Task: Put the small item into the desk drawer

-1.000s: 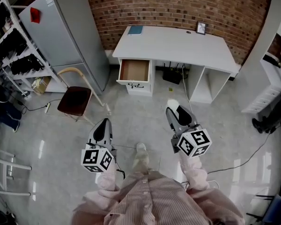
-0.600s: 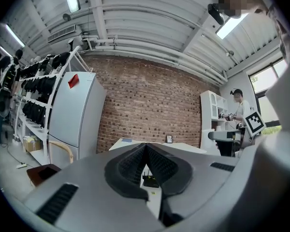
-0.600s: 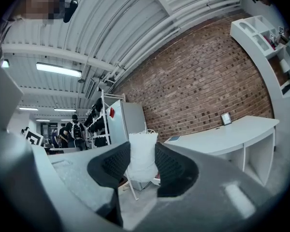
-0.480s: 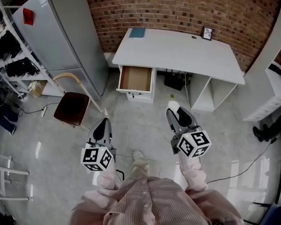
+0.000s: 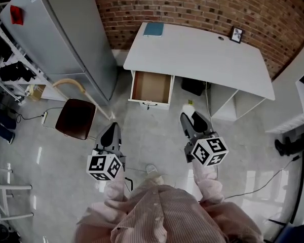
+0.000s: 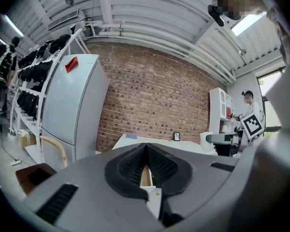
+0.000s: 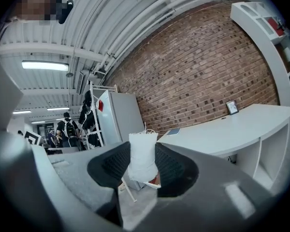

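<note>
The white desk (image 5: pixel 202 52) stands against the brick wall, and its left drawer (image 5: pixel 152 87) is pulled open and looks empty. My right gripper (image 5: pixel 185 116) hangs over the floor in front of the desk, shut on a small white cloth-like item (image 5: pixel 187 108). In the right gripper view the item (image 7: pixel 143 161) stands upright between the black pads of the right gripper (image 7: pixel 143 153). My left gripper (image 5: pixel 113 127) is level with it to the left, short of the drawer. Its jaws (image 6: pixel 146 150) are pressed together with nothing between them.
A grey fridge (image 5: pixel 61 34) stands left of the desk, with a brown chair (image 5: pixel 77 117) before it and a shelving rack (image 5: pixel 7 65) at far left. A blue book (image 5: pixel 153 29) and a picture frame (image 5: pixel 236 34) lie on the desk. Cables run over the floor at right (image 5: pixel 263 178).
The desk and open drawer have come nearer and larger in the head view as the person stepped toward them. Both grippers keep their pose; the right still holds the item.
</note>
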Available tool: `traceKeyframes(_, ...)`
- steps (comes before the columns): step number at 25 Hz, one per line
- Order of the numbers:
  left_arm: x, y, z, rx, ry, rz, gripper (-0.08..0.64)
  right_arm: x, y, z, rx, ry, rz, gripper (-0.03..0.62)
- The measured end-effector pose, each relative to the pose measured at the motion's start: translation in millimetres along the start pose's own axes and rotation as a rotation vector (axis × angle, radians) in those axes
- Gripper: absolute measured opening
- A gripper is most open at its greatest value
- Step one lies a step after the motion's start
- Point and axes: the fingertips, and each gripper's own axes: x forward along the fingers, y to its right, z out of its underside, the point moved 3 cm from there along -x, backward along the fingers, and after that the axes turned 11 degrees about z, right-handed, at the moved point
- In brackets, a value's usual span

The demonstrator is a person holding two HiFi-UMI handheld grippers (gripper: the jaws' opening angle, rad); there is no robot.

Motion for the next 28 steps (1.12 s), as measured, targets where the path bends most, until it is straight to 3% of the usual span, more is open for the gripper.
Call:
traceKeyframes(18,84,-90,1,-0.055,-0.030,0.015,-0.002,129,3,7,-0.002,-0.066,0.016,0.161)
traceKeyframes(28,171,-144,0,-0.095,-0.073,0.000,-0.002,239,22,2,-0.003,-0.128,-0.013,0.161)
